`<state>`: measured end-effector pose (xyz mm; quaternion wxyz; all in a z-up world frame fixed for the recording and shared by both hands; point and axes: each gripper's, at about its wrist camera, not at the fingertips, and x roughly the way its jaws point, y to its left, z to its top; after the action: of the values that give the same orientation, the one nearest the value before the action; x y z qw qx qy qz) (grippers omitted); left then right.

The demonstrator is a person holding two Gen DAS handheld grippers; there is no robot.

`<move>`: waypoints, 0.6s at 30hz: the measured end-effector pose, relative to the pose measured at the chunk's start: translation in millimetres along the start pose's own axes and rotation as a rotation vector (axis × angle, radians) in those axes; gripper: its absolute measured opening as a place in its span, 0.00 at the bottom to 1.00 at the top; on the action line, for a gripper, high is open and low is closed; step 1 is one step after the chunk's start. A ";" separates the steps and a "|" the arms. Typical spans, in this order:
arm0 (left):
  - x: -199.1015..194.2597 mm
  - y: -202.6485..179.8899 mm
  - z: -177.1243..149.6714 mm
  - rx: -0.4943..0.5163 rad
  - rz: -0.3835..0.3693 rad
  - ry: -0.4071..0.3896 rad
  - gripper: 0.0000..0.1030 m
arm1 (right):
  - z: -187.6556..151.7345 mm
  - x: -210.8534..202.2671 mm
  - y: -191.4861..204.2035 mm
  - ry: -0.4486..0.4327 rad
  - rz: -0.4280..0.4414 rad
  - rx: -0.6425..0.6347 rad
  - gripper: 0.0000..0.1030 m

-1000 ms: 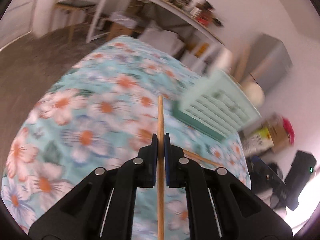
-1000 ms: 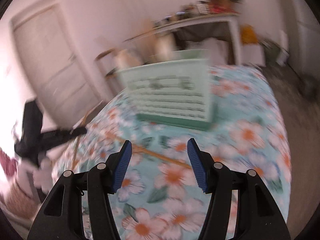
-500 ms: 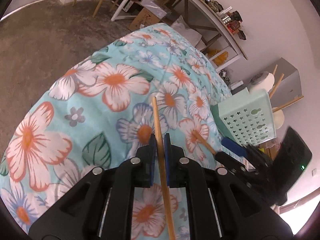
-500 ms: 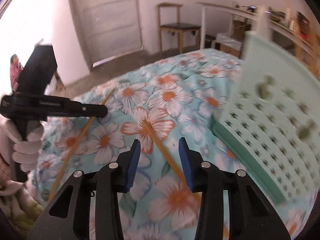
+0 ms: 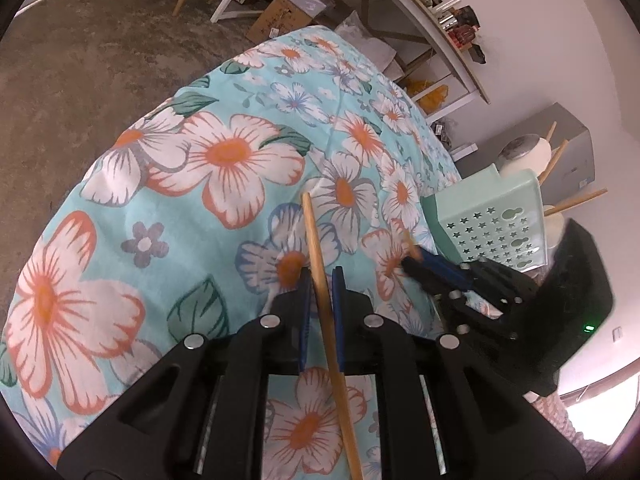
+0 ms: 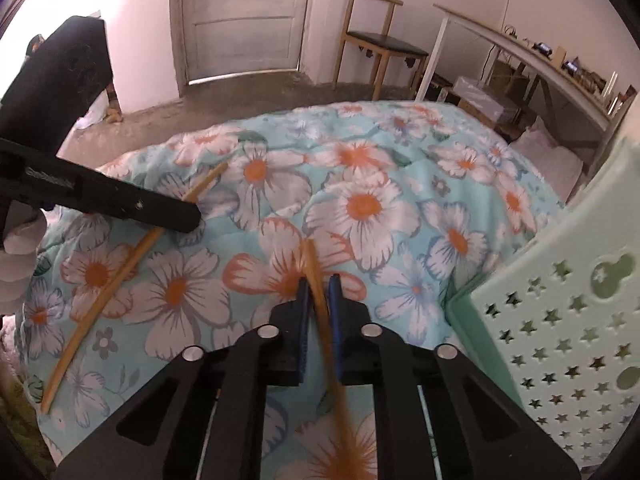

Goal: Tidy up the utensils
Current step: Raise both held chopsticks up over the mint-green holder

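Gripping one thin wooden chopstick (image 5: 320,256) in our left tongs (image 5: 319,276), closing, and a second wooden chopstick (image 6: 316,276) in our right tongs (image 6: 318,284), clamped shut, over the floral bed cover (image 6: 400,208); pale green perforated plastic basket (image 6: 560,320) stands at the bed's right edge.

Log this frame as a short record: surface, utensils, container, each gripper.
surface: floral bedspread
left chopstick: between the pads of the left gripper, far end lying on the bedspread
right chopstick: clamped in the right gripper, blurred
container: mint green perforated basket, right of the right gripper
basket contents: wooden sticks poking out above it
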<state>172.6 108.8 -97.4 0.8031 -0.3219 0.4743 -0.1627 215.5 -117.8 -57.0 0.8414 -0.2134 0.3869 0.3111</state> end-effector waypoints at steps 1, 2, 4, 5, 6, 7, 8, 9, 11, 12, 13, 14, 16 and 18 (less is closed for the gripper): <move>0.8 0.4 0.9 -0.012 -0.001 0.006 0.09 | 2.8 -6.7 -2.2 -0.020 -0.009 0.013 0.06; 1.1 0.3 2.1 -0.017 0.001 0.008 0.09 | 6.1 -16.5 -5.4 -0.049 -0.018 0.031 0.06; 1.9 -1.9 3.3 -0.012 0.012 0.005 0.09 | 13.3 -33.8 -12.9 -0.101 -0.030 0.071 0.06; 2.5 -3.9 3.4 -0.003 0.020 0.005 0.08 | 15.3 -44.8 -16.8 -0.130 -0.038 0.093 0.06; 3.0 -6.9 4.8 0.009 0.032 0.006 0.08 | 17.4 -58.7 -21.8 -0.165 -0.044 0.122 0.06; 1.7 -12.7 4.9 0.029 0.041 0.005 0.08 | 18.1 -68.1 -24.7 -0.189 -0.048 0.143 0.06; -0.3 -16.5 5.1 0.040 0.033 0.001 0.07 | 18.4 -77.4 -27.7 -0.214 -0.052 0.164 0.06; -3.8 -22.7 5.7 0.053 0.021 -0.009 0.07 | 18.9 -86.2 -31.1 -0.240 -0.056 0.186 0.06; -12.9 -35.1 6.9 0.091 0.011 -0.048 0.06 | 16.7 -108.3 -39.7 -0.309 -0.055 0.251 0.06; -16.9 -40.2 7.2 0.107 0.010 -0.068 0.06 | 15.4 -117.7 -43.9 -0.342 -0.057 0.283 0.06; -23.9 -49.2 8.6 0.130 0.004 -0.103 0.05 | 14.1 -127.0 -47.6 -0.373 -0.056 0.314 0.06; -31.6 -57.6 9.7 0.150 -0.008 -0.144 0.05 | 13.6 -133.3 -52.1 -0.400 -0.053 0.343 0.06; -46.6 -71.7 10.1 0.189 -0.042 -0.227 0.05 | 10.1 -147.6 -59.2 -0.460 -0.048 0.399 0.06; -62.4 -84.4 8.2 0.224 -0.087 -0.319 0.05 | 4.8 -162.3 -63.0 -0.514 -0.050 0.442 0.06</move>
<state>152.4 84.7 3.0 0.8911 -0.2724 0.3056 -0.1960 179.1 -218.1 80.6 0.9447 0.0499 0.2149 0.2426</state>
